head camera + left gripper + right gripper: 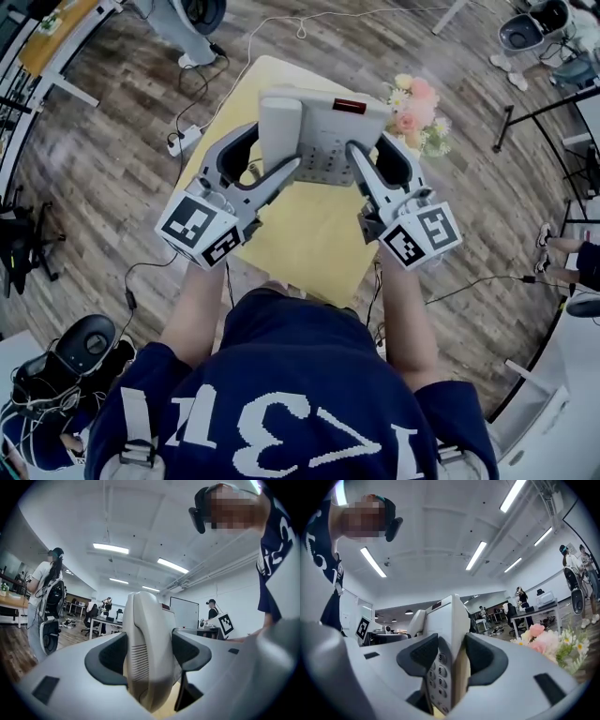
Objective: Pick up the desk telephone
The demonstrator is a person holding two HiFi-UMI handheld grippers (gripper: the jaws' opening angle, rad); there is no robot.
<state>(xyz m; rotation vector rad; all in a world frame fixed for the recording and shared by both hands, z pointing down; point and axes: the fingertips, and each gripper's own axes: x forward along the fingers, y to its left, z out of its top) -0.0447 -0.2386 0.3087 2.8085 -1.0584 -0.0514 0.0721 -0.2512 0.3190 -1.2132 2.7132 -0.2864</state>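
Observation:
The grey desk telephone (323, 131) hangs in the air above the yellow table (309, 244), held level between both grippers. My left gripper (277, 147) is shut on its left side, where the handset (145, 634) rests in its cradle; in the left gripper view both dark pads press on the handset. My right gripper (367, 142) is shut on the phone's right edge. In the right gripper view its pads clamp the keypad side (440, 667) of the body. The phone's underside is hidden.
A bunch of pink and white flowers (417, 112) stands at the table's far right corner, just beside the right gripper. Cables and a power strip (185, 141) lie on the wooden floor to the left. Other people (44, 588) and desks fill the room.

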